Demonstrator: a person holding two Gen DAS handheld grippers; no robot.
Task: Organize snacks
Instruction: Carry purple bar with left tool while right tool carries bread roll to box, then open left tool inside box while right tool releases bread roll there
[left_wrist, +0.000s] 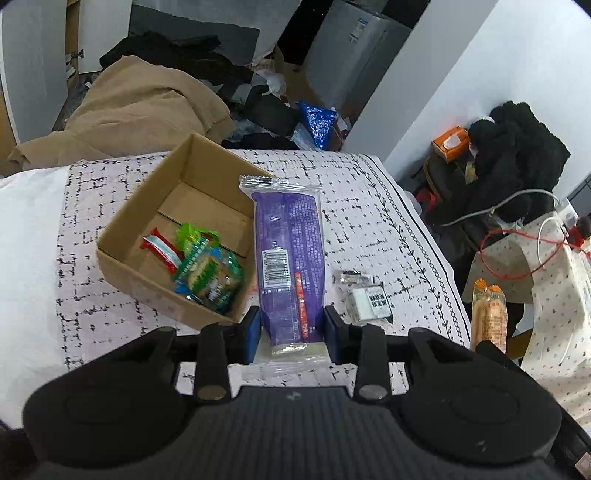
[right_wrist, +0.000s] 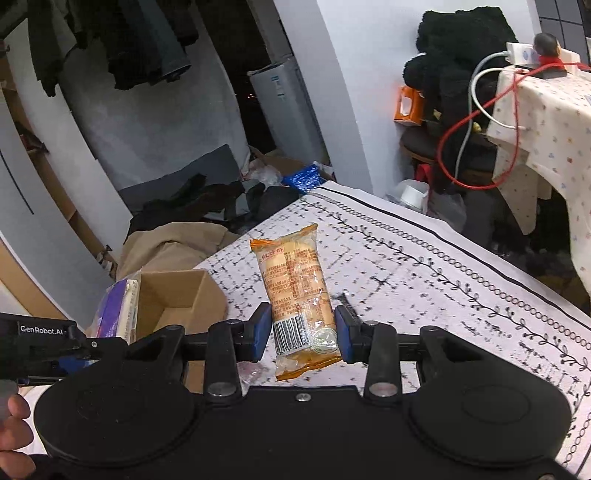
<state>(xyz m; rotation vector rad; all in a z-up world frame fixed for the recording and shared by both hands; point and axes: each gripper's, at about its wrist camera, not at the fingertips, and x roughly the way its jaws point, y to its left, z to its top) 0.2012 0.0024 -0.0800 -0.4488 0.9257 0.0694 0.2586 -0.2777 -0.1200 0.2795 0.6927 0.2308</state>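
Both claws loaded: left claw (left_wrist: 291, 328) pinching purple pack (left_wrist: 290, 258), right claw (right_wrist: 303, 332) gripping orange pack (right_wrist: 301, 299), just beside box (left_wrist: 122, 240). Carry over, lower flat, release inside.

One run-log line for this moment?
left gripper: holds purple snack pack | right gripper: holds orange snack pack | cardboard box: partly filled

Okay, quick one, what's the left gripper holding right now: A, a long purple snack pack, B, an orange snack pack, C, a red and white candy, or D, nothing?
A: the long purple snack pack sits clamped between the left gripper fingers, beside the cardboard box.
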